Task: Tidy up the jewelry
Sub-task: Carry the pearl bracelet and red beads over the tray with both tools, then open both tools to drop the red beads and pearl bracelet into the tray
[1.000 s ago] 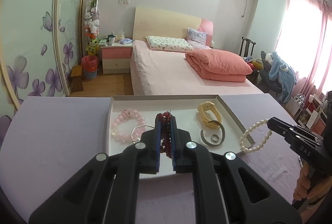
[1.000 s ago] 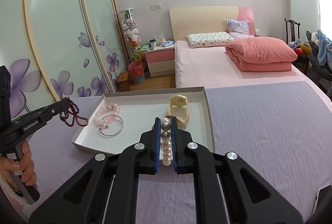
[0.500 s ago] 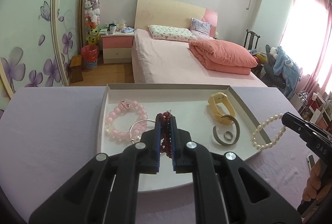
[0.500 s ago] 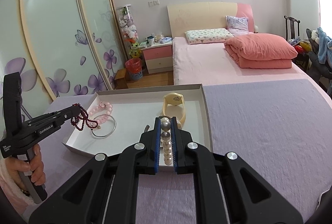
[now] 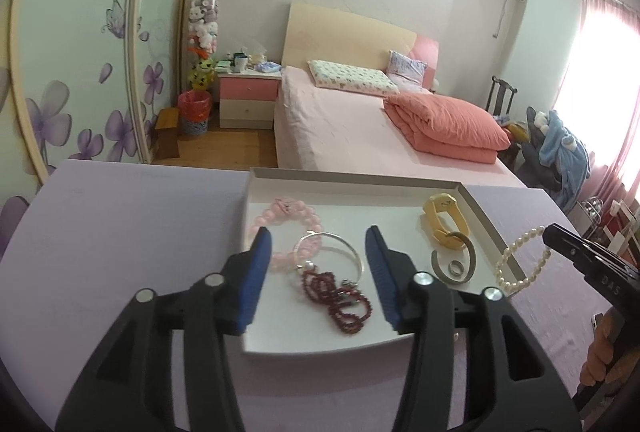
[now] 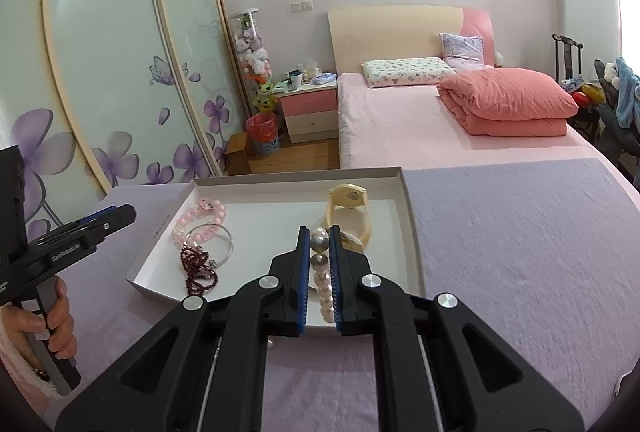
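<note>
A white tray (image 5: 352, 178) sits on the lilac table. My left gripper (image 5: 318, 232) hangs over its near left part, jaws opening, with nothing pressed between the pads. The dark red bead strand (image 5: 336, 296) lies loose on the tray floor below, partly over a silver bangle (image 5: 332, 252) beside a pink bead bracelet (image 5: 288, 228). A yellow watch (image 5: 444, 224) and a grey band with a ring (image 5: 456, 264) lie to the right. My right gripper (image 6: 320, 232) is shut on a pearl strand (image 6: 322, 272) above the tray's near right edge.
The lilac cloth (image 6: 520, 252) covers the table around the tray. Past the far edge stand a pink bed (image 6: 420, 120), a nightstand (image 6: 312, 112) and flowered wardrobe doors (image 6: 120, 72). A hand (image 6: 56, 312) holds the left gripper's handle.
The left gripper came closer over the tray and its jaws parted; the red bead strand dropped out of them onto the tray floor. The right gripper held still with the pearls.
</note>
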`<state>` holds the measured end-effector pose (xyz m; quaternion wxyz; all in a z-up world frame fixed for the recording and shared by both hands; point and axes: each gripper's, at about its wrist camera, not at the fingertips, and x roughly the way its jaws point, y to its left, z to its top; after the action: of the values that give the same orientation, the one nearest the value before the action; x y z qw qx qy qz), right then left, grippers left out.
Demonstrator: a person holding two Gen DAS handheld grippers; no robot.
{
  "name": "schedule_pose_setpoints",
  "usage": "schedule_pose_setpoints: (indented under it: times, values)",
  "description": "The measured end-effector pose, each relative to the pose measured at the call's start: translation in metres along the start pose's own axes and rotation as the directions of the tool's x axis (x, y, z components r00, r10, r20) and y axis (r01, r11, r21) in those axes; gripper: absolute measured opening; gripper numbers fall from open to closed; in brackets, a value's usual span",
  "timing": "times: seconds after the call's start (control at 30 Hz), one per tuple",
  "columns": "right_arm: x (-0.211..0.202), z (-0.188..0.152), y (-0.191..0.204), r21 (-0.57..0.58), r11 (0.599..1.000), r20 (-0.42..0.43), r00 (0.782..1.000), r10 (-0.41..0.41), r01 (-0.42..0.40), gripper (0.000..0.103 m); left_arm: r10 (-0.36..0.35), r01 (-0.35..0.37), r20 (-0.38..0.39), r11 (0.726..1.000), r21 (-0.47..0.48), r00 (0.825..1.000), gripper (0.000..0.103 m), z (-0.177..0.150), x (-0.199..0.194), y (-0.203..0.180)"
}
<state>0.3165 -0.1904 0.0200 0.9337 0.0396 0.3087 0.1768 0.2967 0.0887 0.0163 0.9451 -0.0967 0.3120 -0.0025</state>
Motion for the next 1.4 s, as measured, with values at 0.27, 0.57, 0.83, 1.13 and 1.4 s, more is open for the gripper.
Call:
schedule_pose_setpoints:
  times: [0.27, 0.57, 0.83, 1.13, 1.4]
  values:
    - [0.026, 0.016, 0.028, -0.030, 0.999, 0.002, 0.999, 0.041, -0.040, 0.010, 0.013, -0.012, 0.015, 1.000, -0.016, 1.000, 0.054, -0.003, -0.018, 0.012]
    - [0.079, 0.014, 0.007, -0.008, 0.998, -0.078, 0.995, -0.070, 0.070, 0.010, -0.014, 0.013, 0.018, 1.000, 0.004, 1.000, 0.054, -0.009, -0.021, 0.007]
    - [0.084, 0.009, -0.001, 0.006, 0.995, -0.093, 0.991, -0.094, 0.095, 0.010, -0.031, 0.031, 0.019, 0.999, 0.015, 0.999, 0.054, -0.009, -0.017, 0.001]
    - [0.073, 0.011, 0.001, -0.001, 0.993, -0.070, 0.991, -0.115, 0.115, 0.044, -0.030, 0.030, 0.022, 0.999, 0.011, 0.999, 0.060, -0.010, -0.022, 0.003]
    - [0.031, -0.013, 0.008, 0.004, 1.000, -0.062, 0.998, -0.026, 0.026, 0.042, -0.034, 0.033, 0.033, 0.999, 0.006, 0.999, 0.062, -0.023, -0.043, 0.009]
